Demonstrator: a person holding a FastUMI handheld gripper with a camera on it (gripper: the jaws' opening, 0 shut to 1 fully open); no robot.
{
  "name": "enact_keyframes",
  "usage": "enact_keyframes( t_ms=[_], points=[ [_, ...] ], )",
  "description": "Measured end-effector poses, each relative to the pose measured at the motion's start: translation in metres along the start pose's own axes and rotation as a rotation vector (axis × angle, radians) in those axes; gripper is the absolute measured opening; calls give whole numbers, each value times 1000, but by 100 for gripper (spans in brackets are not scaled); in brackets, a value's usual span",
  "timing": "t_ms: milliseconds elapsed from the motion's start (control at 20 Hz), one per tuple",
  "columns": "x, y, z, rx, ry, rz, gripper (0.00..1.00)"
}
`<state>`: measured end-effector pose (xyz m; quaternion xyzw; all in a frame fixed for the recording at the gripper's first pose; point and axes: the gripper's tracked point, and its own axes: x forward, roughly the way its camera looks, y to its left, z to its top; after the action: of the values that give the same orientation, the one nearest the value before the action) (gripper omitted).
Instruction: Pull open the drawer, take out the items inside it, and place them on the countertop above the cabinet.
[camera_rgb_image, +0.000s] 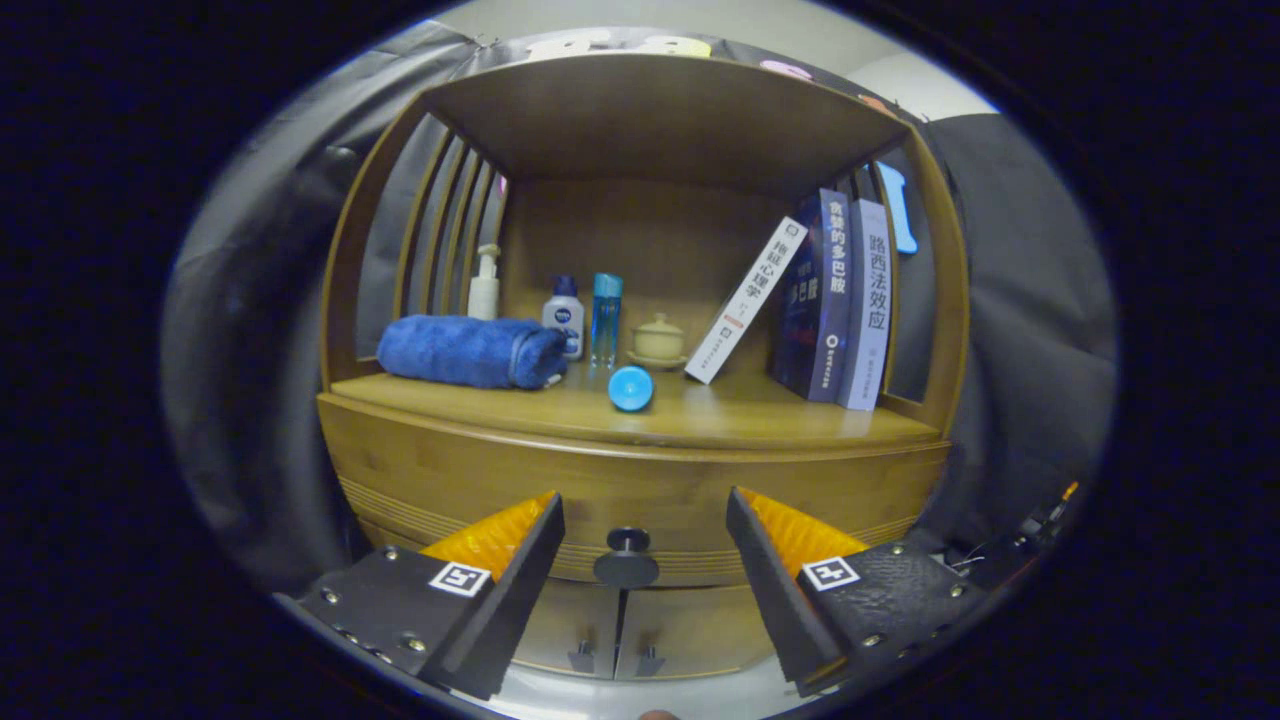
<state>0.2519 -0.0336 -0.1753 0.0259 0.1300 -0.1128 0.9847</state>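
**Gripper spread wide before the closed drawer**

The gripper (645, 520) faces the wooden cabinet (400, 450) with its fingers wide apart and holding nothing. The drawer (640, 505) is closed; its dark round knob (626, 560) sits between the fingers, touching neither. Beyond the fingers, on the countertop (720, 415), lie a rolled blue towel (470, 350), a pump bottle (485, 285), two small bottles (565, 315), a lidded cup (658, 340), a blue round object (631, 388) and three books (835, 300), one of them leaning.
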Motion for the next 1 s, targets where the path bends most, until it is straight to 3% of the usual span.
enact_keyframes(
  t_ms=[650, 1000],
  points=[
    [-156, -32, 118, -70, -192, 89, 97],
    [-200, -65, 136, 50, -205, 74, 97]
  ],
)
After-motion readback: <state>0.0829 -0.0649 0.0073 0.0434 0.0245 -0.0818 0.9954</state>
